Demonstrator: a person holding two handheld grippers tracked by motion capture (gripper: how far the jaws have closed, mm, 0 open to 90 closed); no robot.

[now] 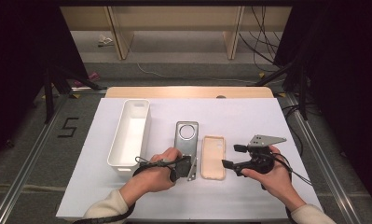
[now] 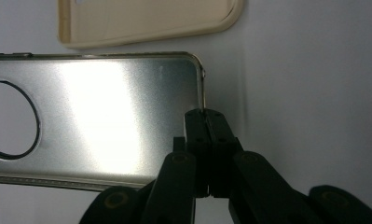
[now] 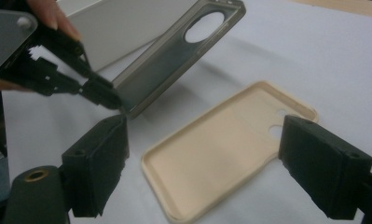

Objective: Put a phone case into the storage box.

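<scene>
A silver phone case (image 1: 187, 135) with a round camera hole lies mid-table. My left gripper (image 1: 189, 165) is shut on its near short edge. In the left gripper view the closed jaws (image 2: 205, 116) pinch the rim of the silver case (image 2: 104, 116). From the right gripper view, that gripped end of the silver case (image 3: 174, 56) looks raised off the table. A beige phone case (image 1: 213, 157) lies hollow side up just right of it. My right gripper (image 1: 232, 156) stands open at its right edge, and the beige case (image 3: 211, 140) lies beyond my wide-apart jaws.
A long white bin (image 1: 130, 133) stands left of the silver case. White table surface (image 1: 249, 116) stretches behind both cases and to the right. Dark stands and cables flank the table on the floor.
</scene>
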